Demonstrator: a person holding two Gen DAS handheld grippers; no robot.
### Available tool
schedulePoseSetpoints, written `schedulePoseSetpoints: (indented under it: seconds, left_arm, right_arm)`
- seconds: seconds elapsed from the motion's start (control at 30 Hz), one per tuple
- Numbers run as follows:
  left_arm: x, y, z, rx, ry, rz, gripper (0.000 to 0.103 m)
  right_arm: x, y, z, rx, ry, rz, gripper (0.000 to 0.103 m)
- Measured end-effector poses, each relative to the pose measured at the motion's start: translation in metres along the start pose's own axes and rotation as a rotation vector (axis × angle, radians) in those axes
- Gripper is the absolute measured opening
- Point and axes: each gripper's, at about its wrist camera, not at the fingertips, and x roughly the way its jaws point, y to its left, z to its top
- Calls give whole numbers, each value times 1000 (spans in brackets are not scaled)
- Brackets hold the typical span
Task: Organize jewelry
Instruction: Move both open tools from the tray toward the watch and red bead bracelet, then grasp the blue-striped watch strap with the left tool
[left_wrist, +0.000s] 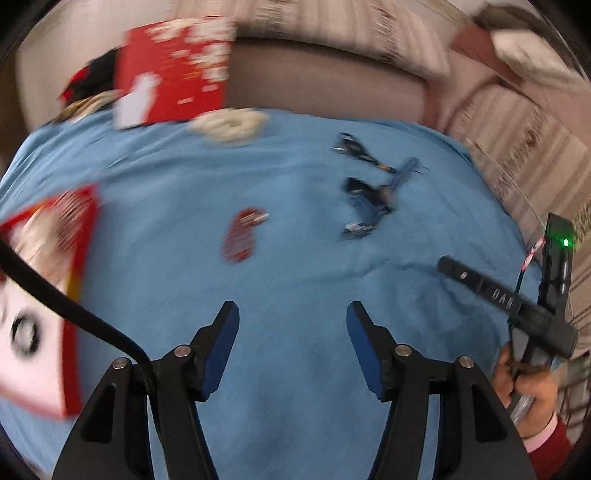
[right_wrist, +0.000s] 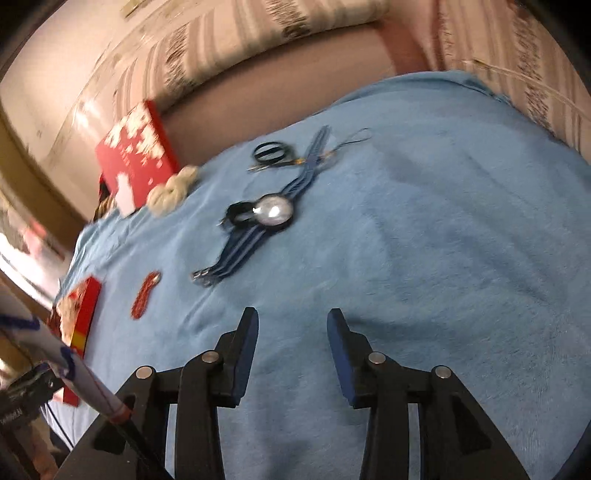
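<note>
Jewelry lies scattered on a blue cloth (right_wrist: 424, 221), and both views are blurred. At far left in the right wrist view, a red box (right_wrist: 85, 312) sits at the cloth's edge; in the left wrist view its white inside holds a dark ring (left_wrist: 25, 334). Just right of the box lies a red bracelet (right_wrist: 146, 294), apart from it. Further back, a red lid (right_wrist: 135, 157) with white speckles stands tilted at the far edge, with a cream beaded piece (right_wrist: 170, 190) touching its lower corner. Right of these, near the cloth's middle, a blue strap necklace (right_wrist: 236, 254) runs diagonally, with a round shiny pendant (right_wrist: 273, 212) on it. A black cord loop (right_wrist: 269, 151) lies just behind it, beside the strap's upper end.

Both grippers hover over bare cloth, nearer the camera than the jewelry. The left gripper (left_wrist: 293, 350) is released, its blue pads spread wide and holding nothing. The right gripper (right_wrist: 291, 350) is likewise released and empty; in the left wrist view its black body and the hand (left_wrist: 528, 391) gripping it show at far right.
</note>
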Motion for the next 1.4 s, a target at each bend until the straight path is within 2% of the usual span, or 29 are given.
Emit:
schedulePoseSetpoints:
  seconds: [0.07,0.17,0.33,0.4,0.43,0.47,0.5,0.6,0.73,0.83,0.93,0.97,1.0,1.03,1.07,1.1,1.17,1.23,1.37,1.4]
  left_arm:
    - [23,-26,22,74,12,-5,60]
    - [57,-60,46,170,28,-17,60]
    - [117,-91,65,231,108,-49,60]
    - [125,-99,66,259,90,-18,57]
    - [126,-103,67,269,91,-15,44]
    - [130,-104,67,252,136,-49,1]
    - [133,-102,66,217,181,-83,0]
    - [125,-101,55,169,206,-145,0]
    - [99,-99,19,106,257,-243,0]
    - [78,-98,-9,114,266,-242,0]
    - [62,-90,-12,128,211,-180,0]
    - [60,-87,-6,118,190,-162,9]
    - [59,-81,3,93,167,-159,25]
    - [58,-79,11,78,144,-160,35]
    - [58,-77,19,72,115,-155,53]
    - [60,-79,27,80,88,-143,61]
    - [71,-87,39,108,86,-133,62]
    - [88,-98,46,142,118,-153,62]
    - [120,-113,48,198,173,-143,60]
    - [128,-116,48,203,197,-138,36]
  right_arm:
    - [8,-12,1,33,25,-19,42]
    - [8,-27,16,105,12,44,42]
    - [9,-38,25,140,-1,66,42]
    - [9,-41,25,152,4,74,42]
    - [9,-42,25,151,2,70,42]
    - [9,-42,26,150,-2,63,42]
    - [8,-42,26,152,-5,62,42]
    - [6,-45,26,161,-8,66,42]
    - [4,-45,26,161,-14,66,42]
    - [8,-42,23,154,2,80,42]
    - [8,-37,20,135,4,78,42]
    - [7,-35,20,129,0,73,43]
    - [6,-34,20,125,-3,68,43]
    - [5,-34,20,126,-8,67,45]
    - [4,-35,21,131,-12,67,46]
    - [3,-37,20,137,-14,66,46]
    - [5,-42,21,156,-10,68,46]
    - [7,-45,22,176,-2,80,46]
    - [10,-48,24,183,7,81,46]
    - [10,-48,24,180,6,78,47]
